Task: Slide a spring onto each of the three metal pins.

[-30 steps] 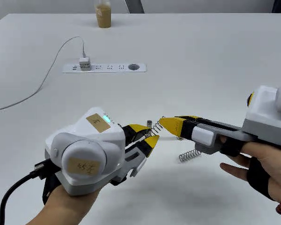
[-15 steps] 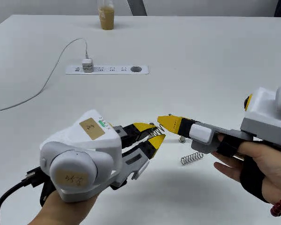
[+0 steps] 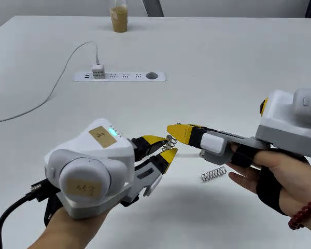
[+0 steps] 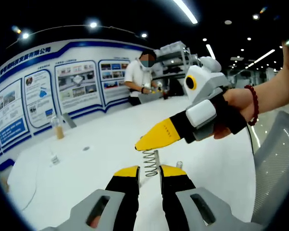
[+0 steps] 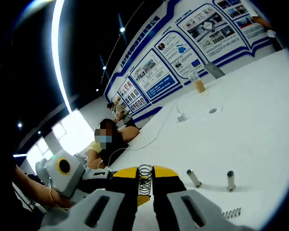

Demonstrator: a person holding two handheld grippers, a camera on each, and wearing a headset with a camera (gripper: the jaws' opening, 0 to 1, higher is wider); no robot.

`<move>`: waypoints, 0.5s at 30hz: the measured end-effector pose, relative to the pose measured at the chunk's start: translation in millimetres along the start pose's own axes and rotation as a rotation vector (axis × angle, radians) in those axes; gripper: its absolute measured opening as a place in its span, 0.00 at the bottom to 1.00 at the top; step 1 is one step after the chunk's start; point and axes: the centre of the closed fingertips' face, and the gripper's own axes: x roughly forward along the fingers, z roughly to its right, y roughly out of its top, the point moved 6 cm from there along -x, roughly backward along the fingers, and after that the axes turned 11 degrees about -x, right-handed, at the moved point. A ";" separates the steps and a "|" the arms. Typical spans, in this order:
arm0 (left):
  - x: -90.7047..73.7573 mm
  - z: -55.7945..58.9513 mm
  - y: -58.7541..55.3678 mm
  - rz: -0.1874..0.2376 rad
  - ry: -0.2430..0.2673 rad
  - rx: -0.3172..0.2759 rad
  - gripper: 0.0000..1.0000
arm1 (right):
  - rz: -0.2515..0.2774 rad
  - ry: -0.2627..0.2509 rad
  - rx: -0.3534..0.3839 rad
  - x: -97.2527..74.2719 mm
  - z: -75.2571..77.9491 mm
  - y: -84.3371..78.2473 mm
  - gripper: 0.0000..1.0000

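A metal pin stands between the yellow tips of my left gripper, which is shut on it, and a small spring sits around it. My right gripper comes in from the right, shut on the upper end of that spring. In the head view both grippers meet over the table near its front, left gripper below, right gripper above, the spring between them. Two more pins stand upright on the table. A loose spring lies below the right gripper.
A white power strip with a plugged charger and its cable lies at mid-table. A cup of brown drink stands at the far edge. People stand and sit beyond the table in the gripper views.
My right gripper has shifted a little left, so its tip now sits over the left gripper's tips. The left gripper stays about where it was; the head camera shifted slightly.
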 end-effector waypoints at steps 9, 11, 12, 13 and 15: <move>-2.0 1.7 -11.8 -0.053 0.003 -0.011 0.32 | 0.005 -0.066 -0.100 7.0 15.4 5.5 0.11; -3.0 3.0 -14.5 -0.067 -0.001 -0.016 0.33 | 0.017 -0.082 -0.132 8.9 20.0 8.4 0.11; -3.3 3.6 -15.6 -0.072 -0.002 -0.017 0.35 | 0.022 -0.087 -0.145 9.6 21.5 9.5 0.11; -3.9 4.5 -17.0 -0.079 -0.004 -0.022 0.37 | 0.032 -0.092 -0.154 10.6 22.8 11.0 0.11; -4.6 5.4 -19.1 -0.085 -0.005 -0.035 0.39 | 0.042 -0.097 -0.178 13.2 25.5 13.0 0.11</move>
